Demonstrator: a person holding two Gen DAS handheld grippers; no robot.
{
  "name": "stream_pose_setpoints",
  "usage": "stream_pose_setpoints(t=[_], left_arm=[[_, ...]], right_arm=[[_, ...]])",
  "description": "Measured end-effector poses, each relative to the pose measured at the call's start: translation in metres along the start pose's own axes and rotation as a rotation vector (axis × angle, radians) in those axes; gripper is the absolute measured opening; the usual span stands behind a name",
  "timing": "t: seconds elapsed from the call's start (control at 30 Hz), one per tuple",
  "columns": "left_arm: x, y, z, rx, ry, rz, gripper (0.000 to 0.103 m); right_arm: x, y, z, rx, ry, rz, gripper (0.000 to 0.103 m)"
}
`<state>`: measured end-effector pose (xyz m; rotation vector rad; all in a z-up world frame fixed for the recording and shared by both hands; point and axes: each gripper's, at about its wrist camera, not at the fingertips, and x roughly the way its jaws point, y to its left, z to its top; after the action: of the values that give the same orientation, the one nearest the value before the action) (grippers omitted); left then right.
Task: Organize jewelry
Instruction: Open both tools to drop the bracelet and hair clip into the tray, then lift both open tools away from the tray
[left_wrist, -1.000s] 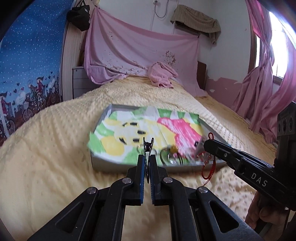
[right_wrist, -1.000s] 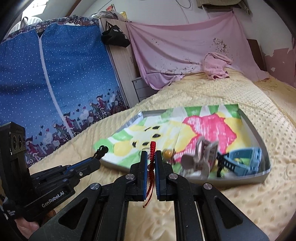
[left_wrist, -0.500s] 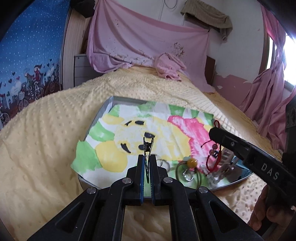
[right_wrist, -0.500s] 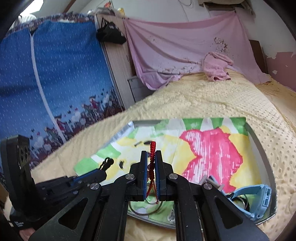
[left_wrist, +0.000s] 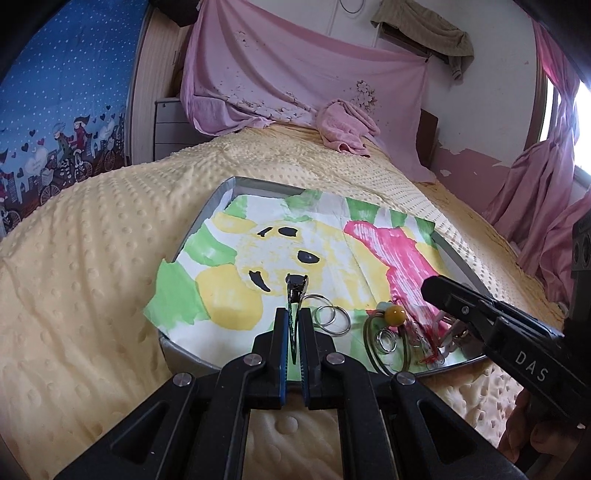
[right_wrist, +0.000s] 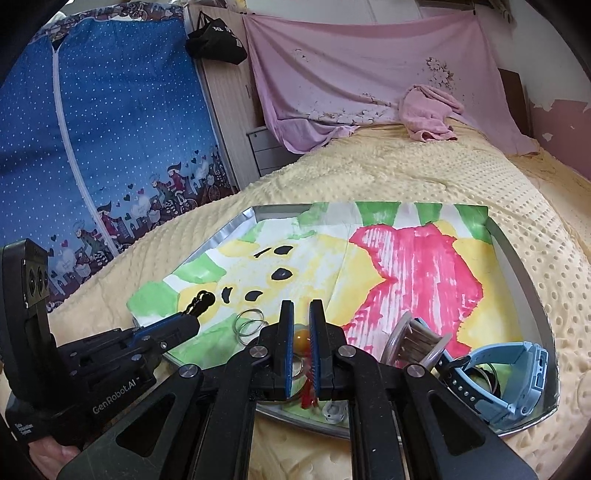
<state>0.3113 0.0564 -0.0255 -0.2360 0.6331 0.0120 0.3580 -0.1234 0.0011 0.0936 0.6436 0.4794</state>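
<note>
Left gripper (left_wrist: 294, 325) has its jaws clamped on a hair clip (left_wrist: 296, 291), held upright by its tail end so the toothed head sticks out past the tips, over the near-left part of the tray (left_wrist: 221, 188). Gripping it low like that looks deliberate: it leaves the head free to set down w/o the jaws hitting the paper (left_wrist: 229, 254).

Right gripper (right_wrist: 301, 328) has its jaws apart w/ nothing pinched. A red cord (right_wrist: 308, 397) lies in the tray just under and behind them, partly hidden, next to an amber bead (right_wrist: 300, 338) seen through the gap. Whether the cord touches a pad, can't tell.

The tray sits on the bed (left_wrist: 92, 258), lined w/ the painted paper, prob. so small pieces show up and don't slide on metal. Everything is bunched along the near edge:
- two thin rings (left_wrist: 330, 317), just beside the clip
- wire hoop (left_wrist: 386, 349) w/ the bead on it
- claw clip (right_wrist: 413, 339), right of centre
- blue watch (right_wrist: 517, 373), near-right corner

The far half of the paper is bare, so it's the likely spot for spreading items out.

Judgement: the clip is mid-placement and the cord looks dropped off. Risk: the rings lie close to the clip and could get knocked.
</note>
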Motion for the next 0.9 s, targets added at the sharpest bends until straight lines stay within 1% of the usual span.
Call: stream_pose_setpoints(t=[0.13,0.37,0.4,0.43,0.47,0.5,0.53,0.8,0.87,0.9], left_arm=[[-0.001,0.003,0.001,-0.012,-0.003,0.005,0.006],[-0.006,0.0,0.003,-0.004,-0.018,0.018,0.006],[-0.007,-0.001,0.003,0.002,-0.02,0.02,0.006],[-0.007,-0.002,0.003,0.006,-0.021,0.022,0.006],[-0.008,-0.003,0.004,0.011,-0.021,0.022,0.006],[-0.008,-0.004,0.004,0.016,-0.021,0.023,0.006],[-0.008,-0.005,0.004,0.02,-0.021,0.025,0.006],[-0.014,-0.009,0.003,0.032,-0.035,0.021,0.007],[-0.017,-0.011,0.004,0.033,-0.038,0.023,0.013],[-0.019,-0.011,0.005,0.03,-0.04,0.023,0.024]], right_arm=[[-0.004,0.001,0.0,-0.007,-0.009,0.001,0.008],[-0.018,0.0,0.001,-0.003,-0.047,-0.012,0.009],[-0.021,-0.001,0.001,0.0,-0.054,-0.014,0.011],[-0.023,-0.002,0.001,0.004,-0.06,-0.017,0.018],[-0.025,-0.003,0.001,0.008,-0.066,-0.019,0.03],[-0.027,-0.004,0.001,0.012,-0.074,-0.021,0.035],[-0.03,-0.005,0.0,0.017,-0.084,-0.022,0.037],[-0.044,-0.012,-0.001,0.029,-0.112,-0.049,0.037],[-0.048,-0.016,-0.002,0.041,-0.123,-0.054,0.037],[-0.051,-0.017,-0.003,0.047,-0.129,-0.058,0.038]])
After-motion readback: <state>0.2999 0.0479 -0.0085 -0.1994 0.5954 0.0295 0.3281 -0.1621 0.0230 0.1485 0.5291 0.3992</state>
